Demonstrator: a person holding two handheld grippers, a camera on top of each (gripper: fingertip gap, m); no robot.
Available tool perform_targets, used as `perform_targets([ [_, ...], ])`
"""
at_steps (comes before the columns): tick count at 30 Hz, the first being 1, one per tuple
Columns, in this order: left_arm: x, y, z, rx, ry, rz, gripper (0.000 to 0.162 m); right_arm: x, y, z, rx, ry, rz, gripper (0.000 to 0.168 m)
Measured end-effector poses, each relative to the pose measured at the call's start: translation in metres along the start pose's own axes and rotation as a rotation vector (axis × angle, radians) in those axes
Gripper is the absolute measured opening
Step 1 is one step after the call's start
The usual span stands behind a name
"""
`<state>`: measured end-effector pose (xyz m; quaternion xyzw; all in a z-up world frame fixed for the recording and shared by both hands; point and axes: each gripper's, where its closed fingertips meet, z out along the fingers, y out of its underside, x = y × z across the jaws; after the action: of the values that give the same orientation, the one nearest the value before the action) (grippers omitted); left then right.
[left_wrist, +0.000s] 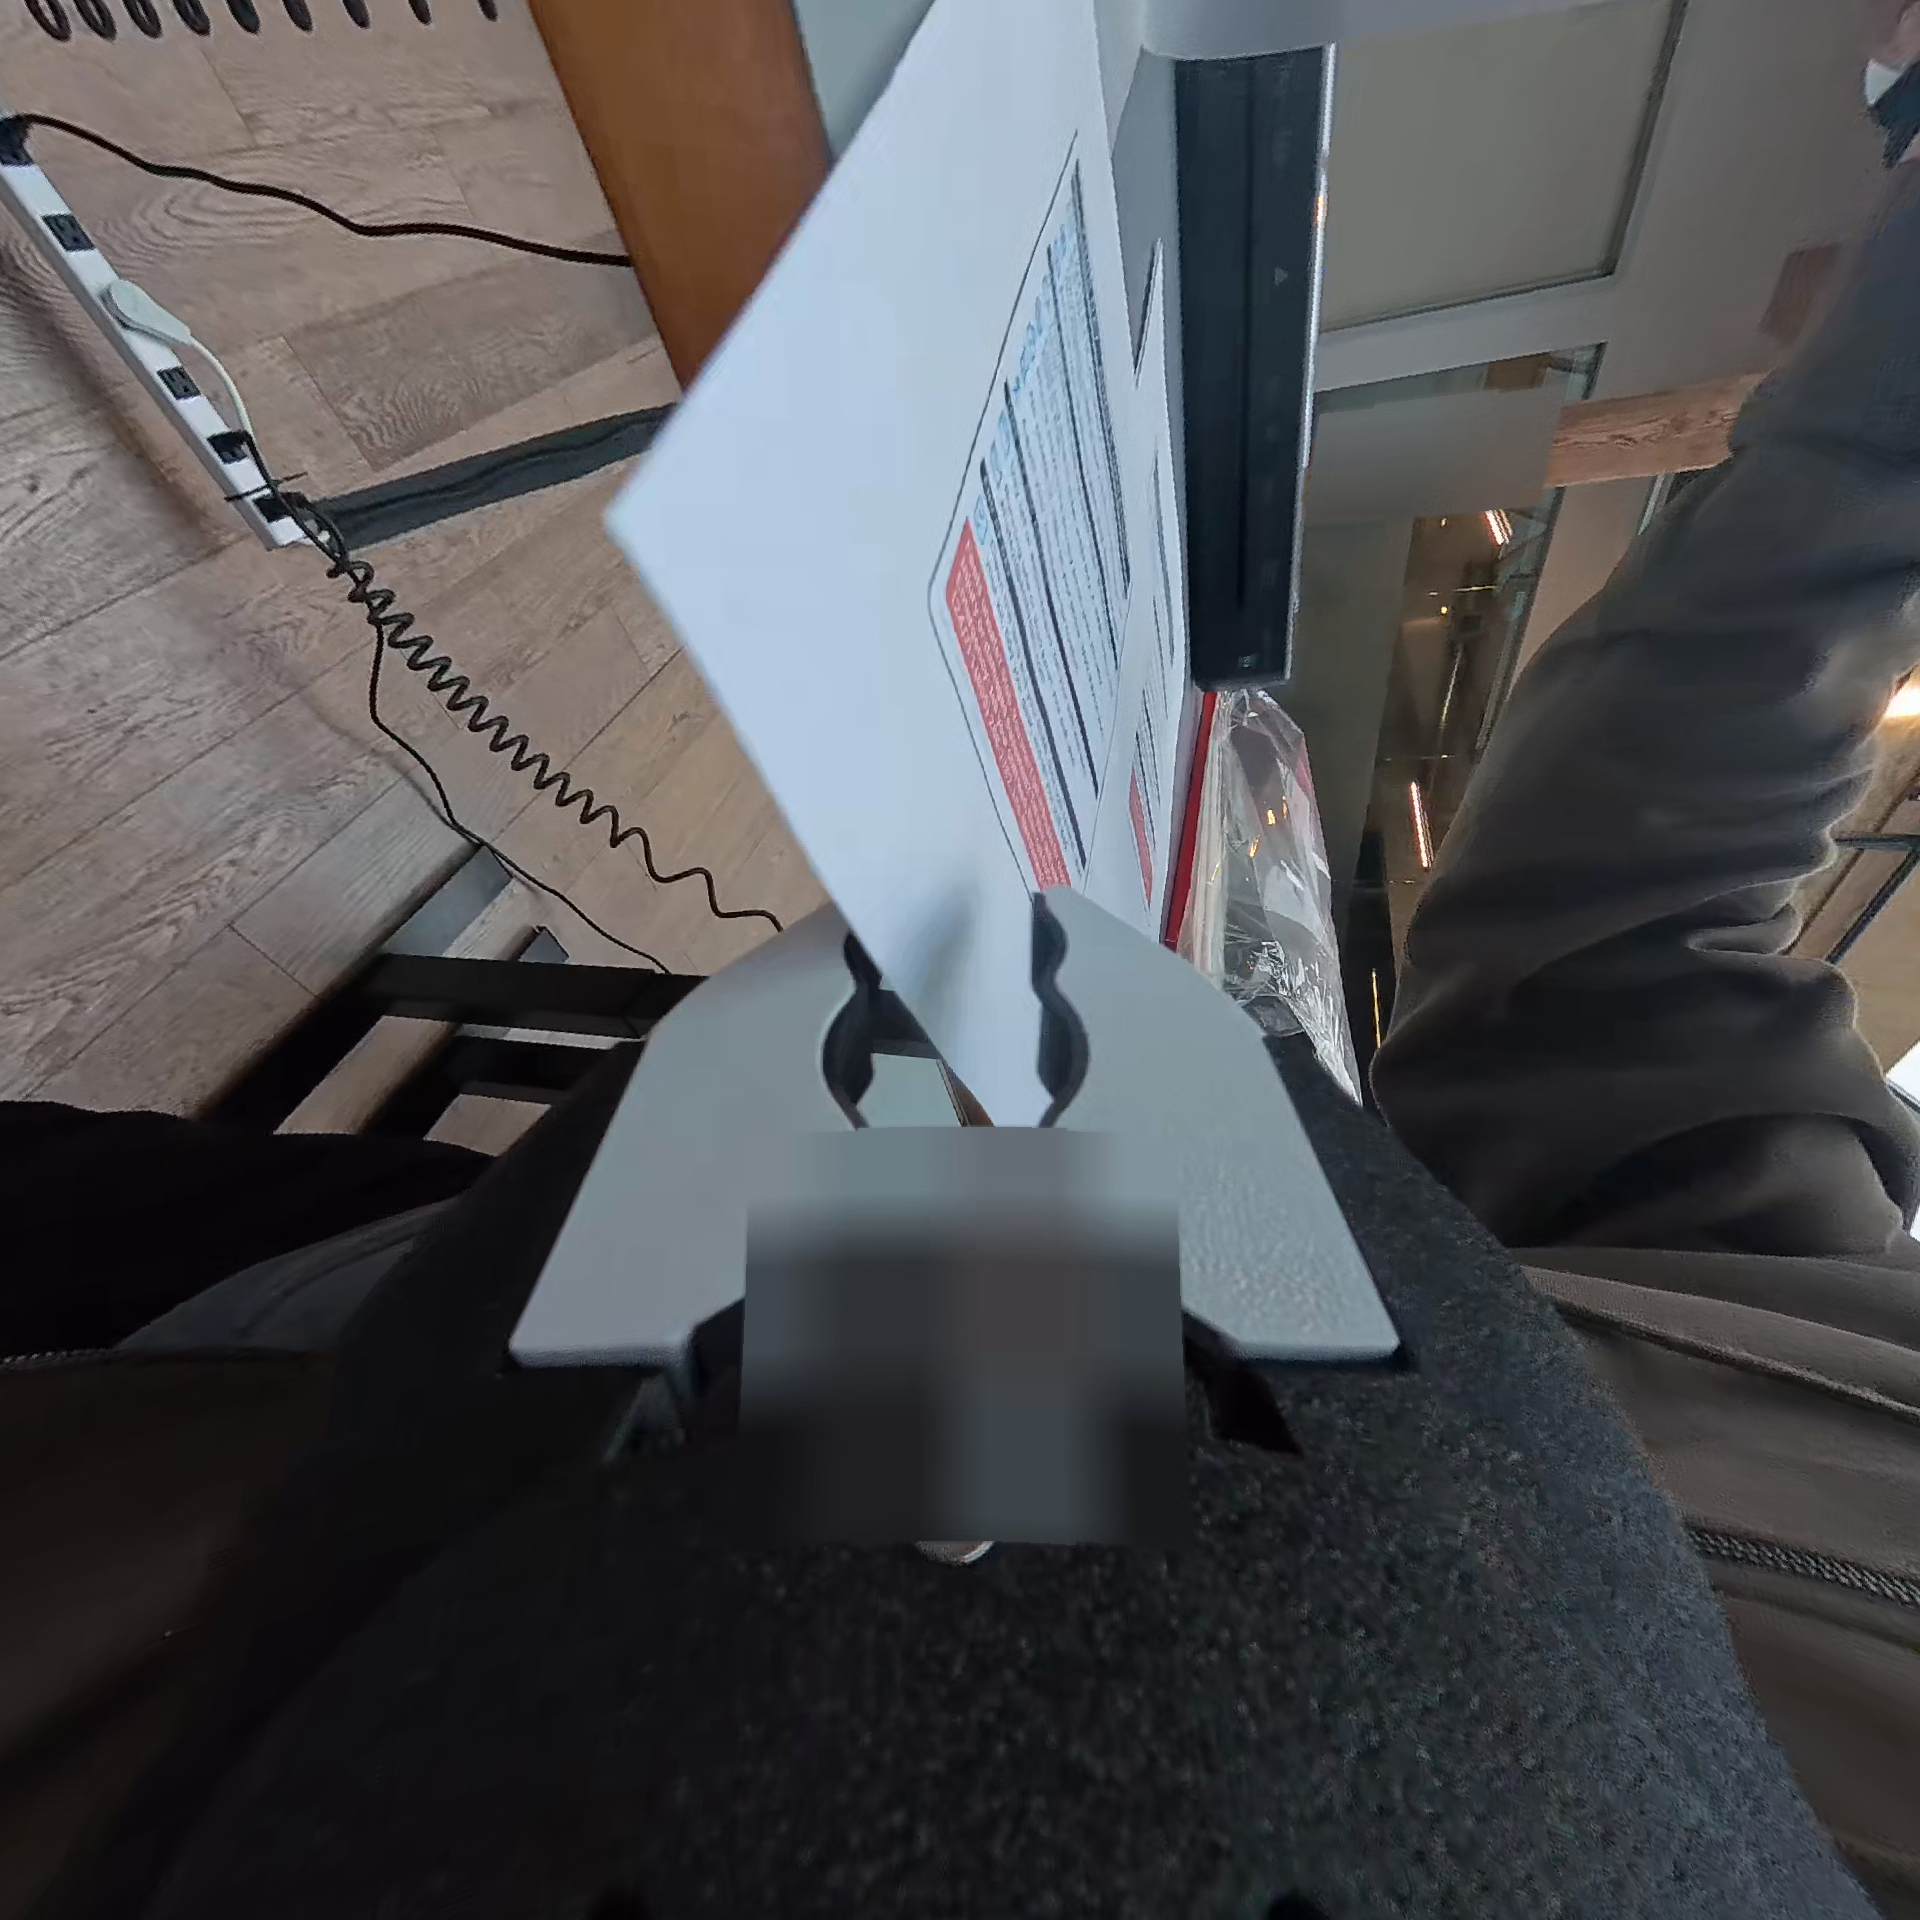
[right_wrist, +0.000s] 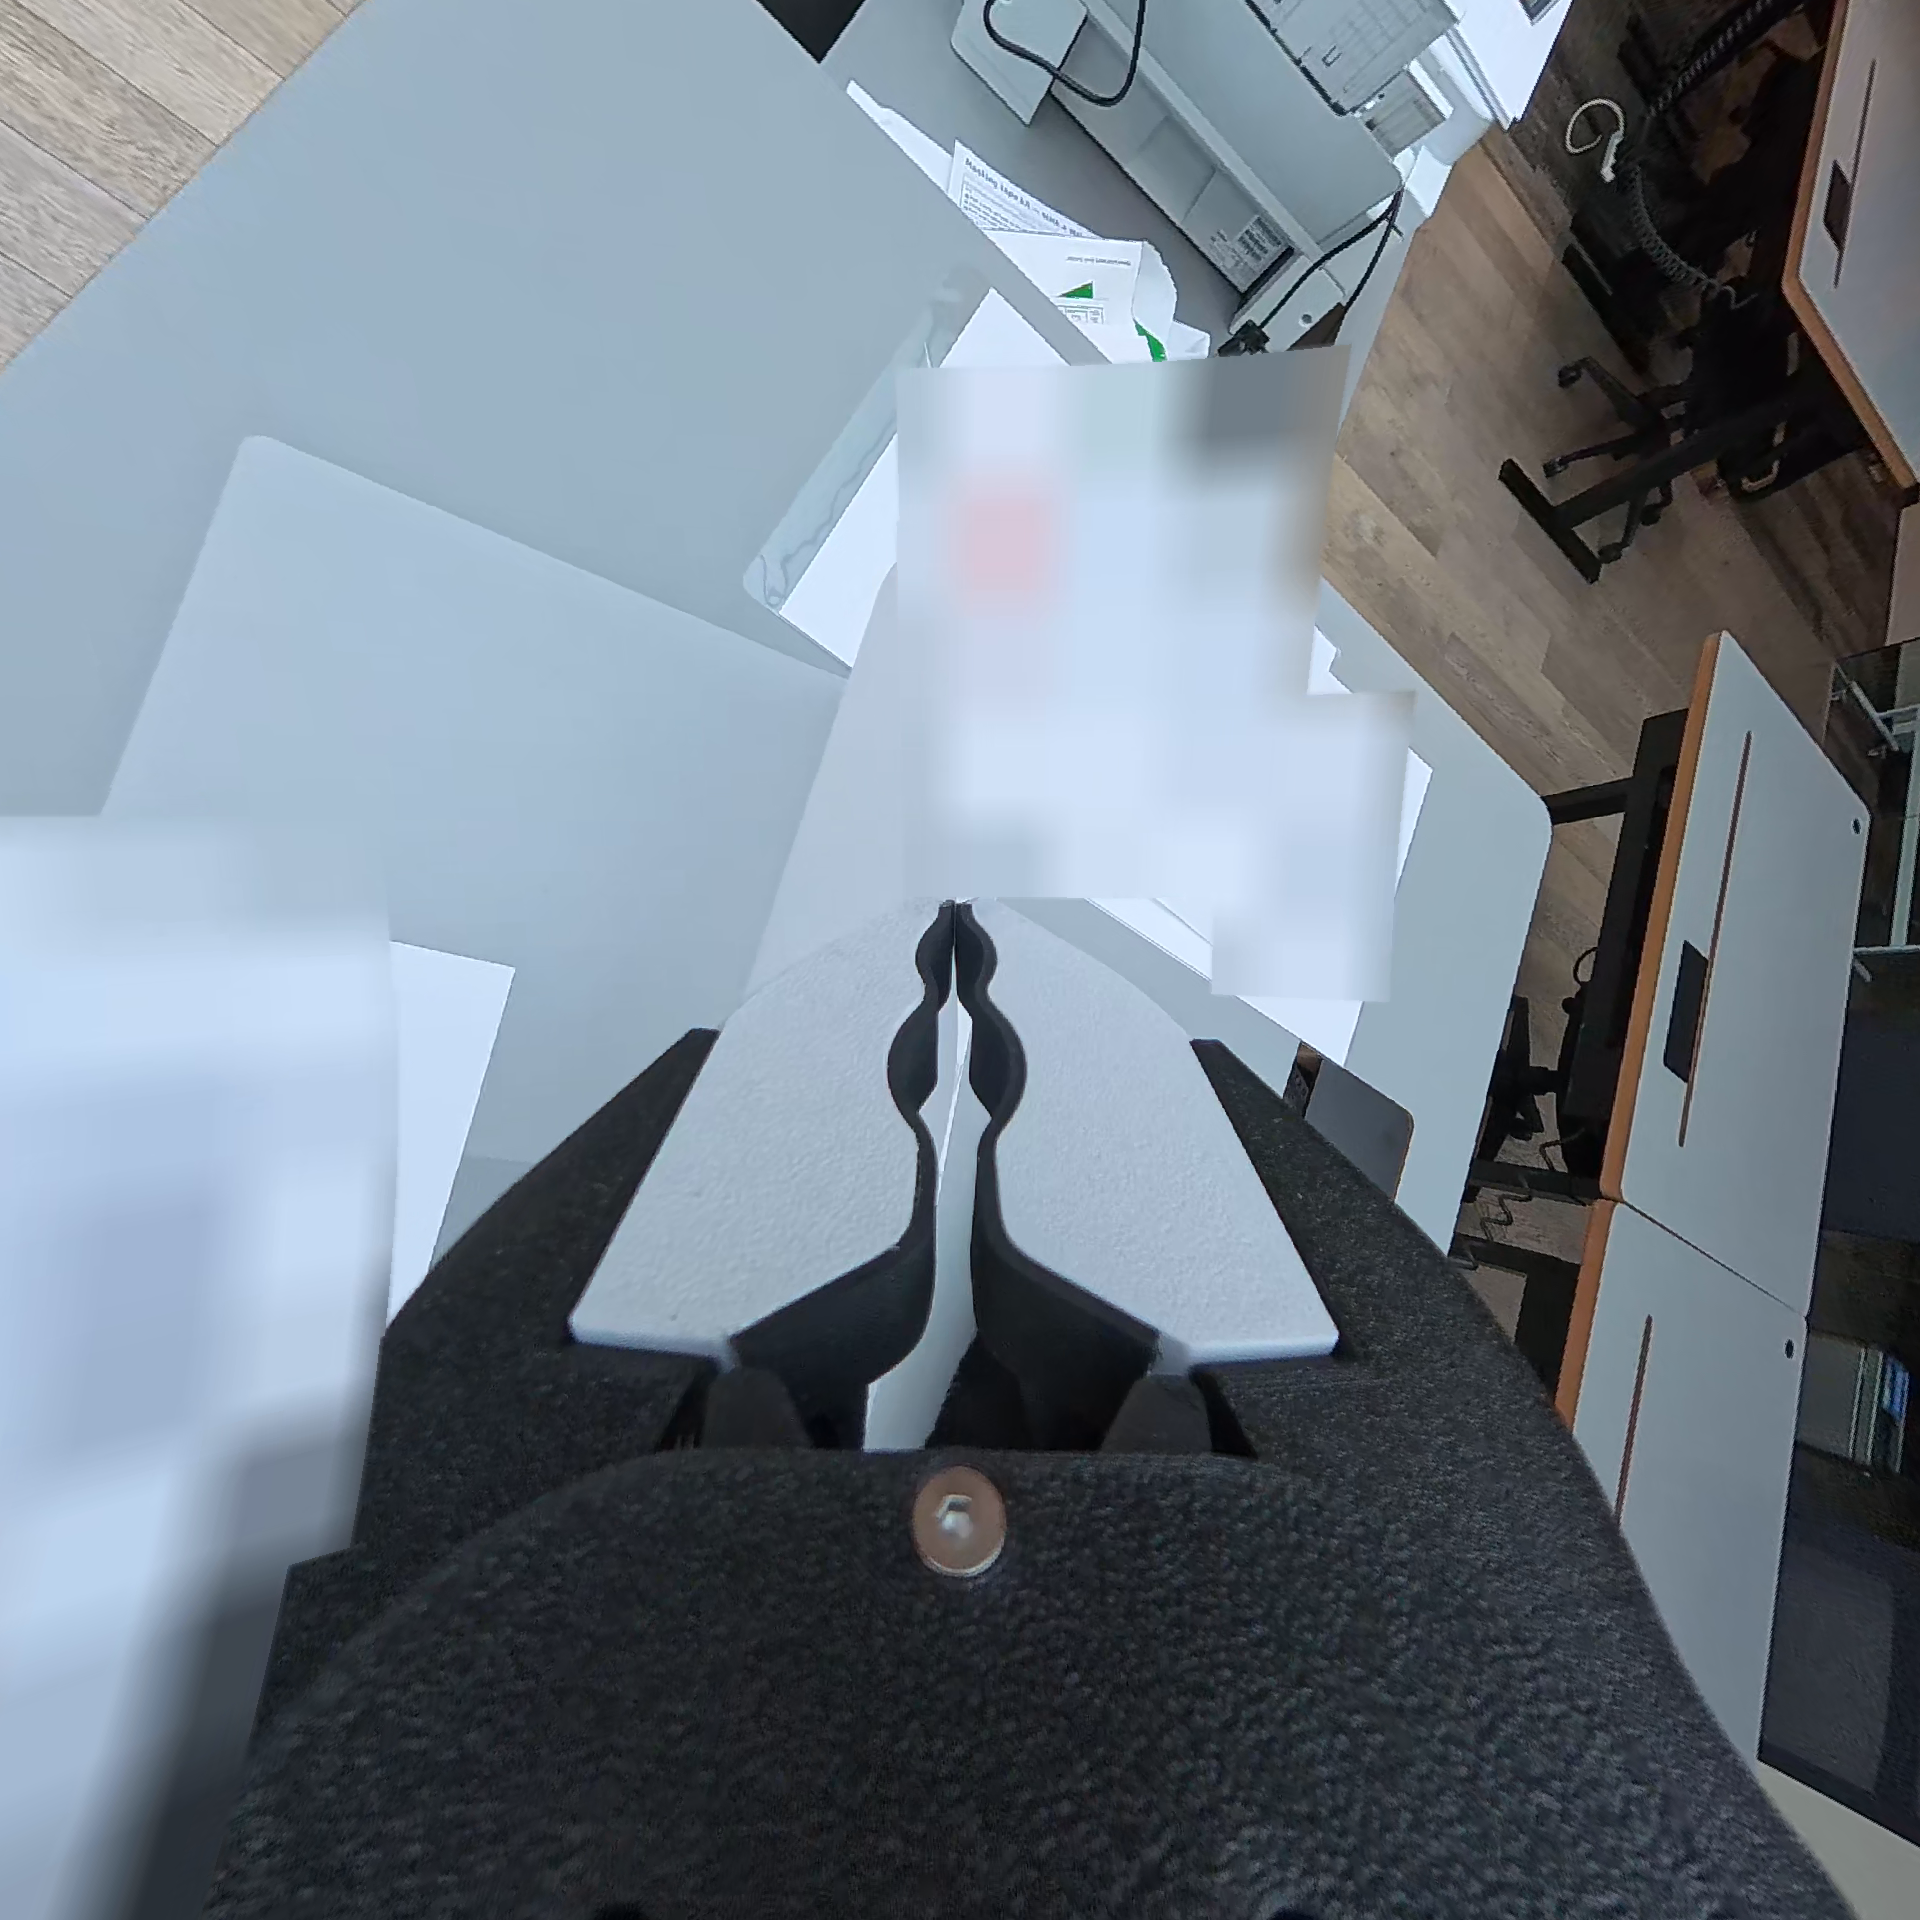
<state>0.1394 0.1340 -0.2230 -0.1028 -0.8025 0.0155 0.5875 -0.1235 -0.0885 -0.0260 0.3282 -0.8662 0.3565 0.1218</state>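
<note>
In the left wrist view my left gripper (left_wrist: 951, 935) has its grey fingers apart. The lower corner of a white sheet (left_wrist: 831, 520) with a red and black printed label reaches down between them, close to the right finger. I cannot see either pad pressing it. In the right wrist view my right gripper (right_wrist: 954, 912) is shut, tips together, on the thin edge of a white sheet (right_wrist: 831, 831) that stands up ahead of the fingers. A blurred patch covers most of that sheet. Neither gripper shows in the other's view.
Left wrist view: a wooden floor, a white power strip (left_wrist: 135, 343), a coiled black cable (left_wrist: 499, 727), a black device edge (left_wrist: 1247, 364), a plastic-wrapped red packet (left_wrist: 1268, 831) and a person's dark sleeve (left_wrist: 1662, 831). Right wrist view: a grey table (right_wrist: 468, 260) with loose white sheets (right_wrist: 416, 675), a printer (right_wrist: 1195, 135), and desks (right_wrist: 1745, 935) at the right.
</note>
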Motion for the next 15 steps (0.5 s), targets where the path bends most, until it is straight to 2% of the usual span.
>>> perform_targets([
  [3, 0.005, 0.013, 0.014, -0.057, 0.052, -0.062, 0.052, 0.0, -0.001, 0.0, -0.001, 0.001, 0.001, 0.0],
  [4, 0.006, 0.017, 0.018, -0.063, 0.063, -0.073, 0.054, 0.0, -0.001, 0.0, -0.004, 0.0, -0.001, 0.0],
  [6, 0.007, 0.021, 0.024, -0.063, 0.09, -0.09, 0.042, -0.001, -0.001, 0.0, -0.012, -0.001, -0.007, 0.0],
  [9, 0.014, 0.021, 0.024, -0.058, 0.147, -0.089, 0.005, 0.0, 0.0, 0.0, -0.031, -0.006, -0.015, 0.0],
  [10, 0.014, 0.018, 0.021, -0.041, 0.152, -0.077, 0.0, 0.001, 0.001, 0.0, -0.036, -0.005, -0.016, 0.0],
  [13, 0.012, 0.009, 0.008, -0.013, 0.119, -0.006, 0.0, 0.007, 0.002, 0.0, -0.047, -0.002, -0.013, 0.0],
  [15, 0.009, 0.006, -0.003, -0.035, 0.057, 0.108, 0.0, 0.011, 0.002, 0.0, -0.051, 0.003, -0.01, 0.0],
])
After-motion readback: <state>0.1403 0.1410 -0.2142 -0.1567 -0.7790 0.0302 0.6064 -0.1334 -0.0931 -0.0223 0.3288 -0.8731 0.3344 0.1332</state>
